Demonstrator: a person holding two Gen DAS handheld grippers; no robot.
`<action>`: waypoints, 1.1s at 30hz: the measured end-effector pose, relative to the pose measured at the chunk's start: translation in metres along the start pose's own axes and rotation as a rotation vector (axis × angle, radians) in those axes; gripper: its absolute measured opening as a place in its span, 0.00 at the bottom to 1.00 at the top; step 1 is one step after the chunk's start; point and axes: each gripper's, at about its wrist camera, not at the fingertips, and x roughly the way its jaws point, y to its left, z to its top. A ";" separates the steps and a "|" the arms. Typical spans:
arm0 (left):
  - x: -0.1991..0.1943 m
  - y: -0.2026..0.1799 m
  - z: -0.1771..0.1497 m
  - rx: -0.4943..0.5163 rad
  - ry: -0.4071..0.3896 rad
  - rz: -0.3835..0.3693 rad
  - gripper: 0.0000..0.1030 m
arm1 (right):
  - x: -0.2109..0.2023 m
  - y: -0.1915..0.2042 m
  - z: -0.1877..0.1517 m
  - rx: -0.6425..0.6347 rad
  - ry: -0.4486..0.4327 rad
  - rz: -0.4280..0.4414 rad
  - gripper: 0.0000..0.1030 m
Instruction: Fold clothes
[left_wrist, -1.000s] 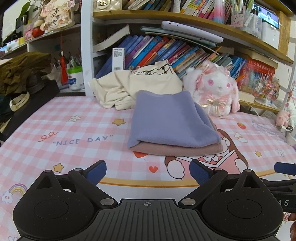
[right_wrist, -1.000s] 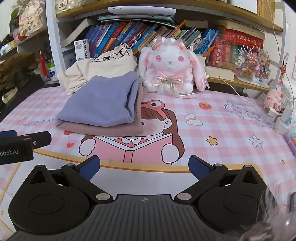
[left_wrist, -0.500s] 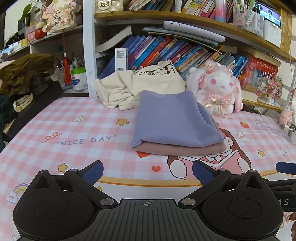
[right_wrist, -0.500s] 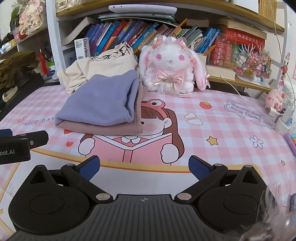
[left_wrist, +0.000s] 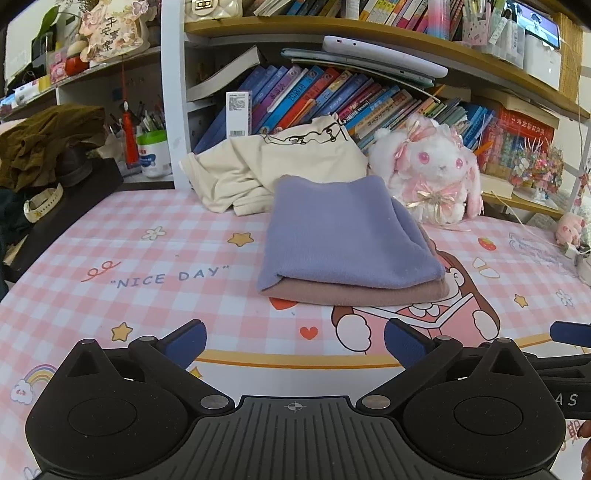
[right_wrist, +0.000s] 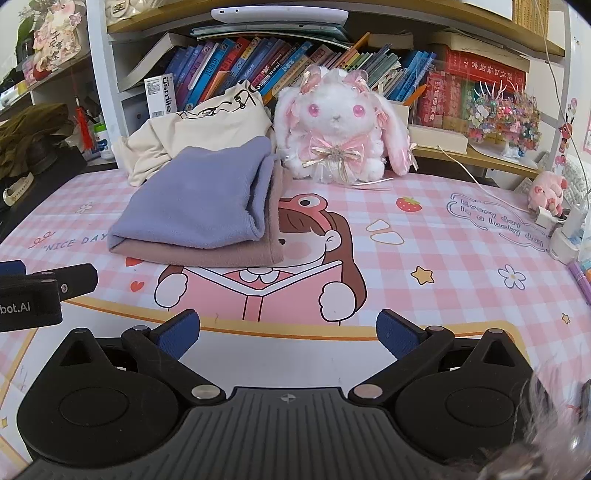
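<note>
Both my claws wide apart, empty: left claw (left_wrist: 293, 341), right claw (right_wrist: 288, 332). Purple garment (left_wrist: 343, 236) folded on pink garment (left_wrist: 354, 293); next I'd grab cream shirt (left_wrist: 295, 162) by hem, spread flat on table (left_wrist: 147, 266)

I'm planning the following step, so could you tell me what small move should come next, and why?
Probably reach both open grippers forward to the cream garment: it lies crumpled behind the stack, while the purple cloth and pink cloth are already folded. The left hand-held gripper and right hand-held gripper hold nothing.
</note>
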 end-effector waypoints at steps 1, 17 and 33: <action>0.000 0.000 0.000 0.001 0.000 0.000 1.00 | 0.000 0.000 0.000 0.001 0.001 0.000 1.00; 0.001 0.002 0.000 -0.008 0.008 0.004 1.00 | 0.003 0.000 0.000 0.010 0.015 0.005 1.00; 0.001 0.001 0.001 -0.009 0.011 0.002 1.00 | 0.005 0.001 0.000 0.007 0.022 0.012 1.00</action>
